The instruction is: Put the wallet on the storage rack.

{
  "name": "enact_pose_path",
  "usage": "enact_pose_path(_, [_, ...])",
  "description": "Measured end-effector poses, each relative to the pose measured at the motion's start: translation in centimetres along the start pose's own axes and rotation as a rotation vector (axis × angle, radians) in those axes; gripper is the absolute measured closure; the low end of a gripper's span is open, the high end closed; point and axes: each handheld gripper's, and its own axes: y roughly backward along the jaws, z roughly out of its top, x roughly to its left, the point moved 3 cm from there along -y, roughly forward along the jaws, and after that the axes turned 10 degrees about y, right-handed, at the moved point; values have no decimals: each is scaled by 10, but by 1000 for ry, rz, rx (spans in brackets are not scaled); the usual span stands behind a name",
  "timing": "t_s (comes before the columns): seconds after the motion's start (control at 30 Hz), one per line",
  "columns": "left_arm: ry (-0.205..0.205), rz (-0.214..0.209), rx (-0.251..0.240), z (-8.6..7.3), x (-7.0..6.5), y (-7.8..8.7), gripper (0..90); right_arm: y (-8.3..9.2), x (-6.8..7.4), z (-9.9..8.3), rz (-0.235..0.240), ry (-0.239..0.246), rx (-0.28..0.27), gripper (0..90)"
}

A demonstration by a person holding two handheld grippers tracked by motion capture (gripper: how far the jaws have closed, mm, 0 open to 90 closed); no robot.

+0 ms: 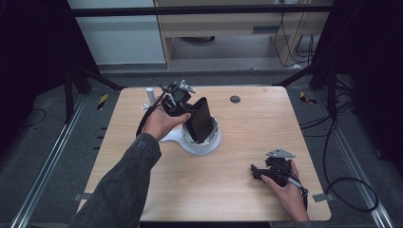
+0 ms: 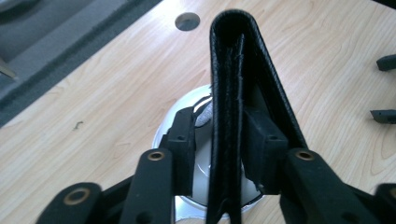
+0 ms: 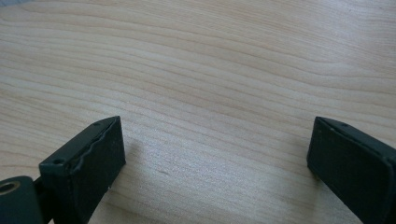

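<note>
Right gripper [image 1: 256, 172] rested low over the table [image 1: 247, 128], jaws spread; left gripper [image 2: 219, 140] pinched a black wallet [image 2: 233, 93] above a white dish [image 1: 209, 142].

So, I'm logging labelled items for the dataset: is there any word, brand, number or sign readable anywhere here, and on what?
None can be read.
The black wallet held by the left gripper: plain.
The white round dish under it: no marking visible.
The wooden table and the right gripper: no text.
</note>
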Motion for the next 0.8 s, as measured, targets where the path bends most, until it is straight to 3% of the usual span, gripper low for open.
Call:
enact_pose_path(0.27, [-23,23,-48,2,0,19,599,0,0,0,0,2,1,45])
enact_pose_path(0.5, [-57,74,-85,-1,-1,37,517,0,0,0,0,1,0,45])
enact_pose_path(0.8, [-42,67,-107,-12,-2,50,397,0,0,0,0,2,0,45])
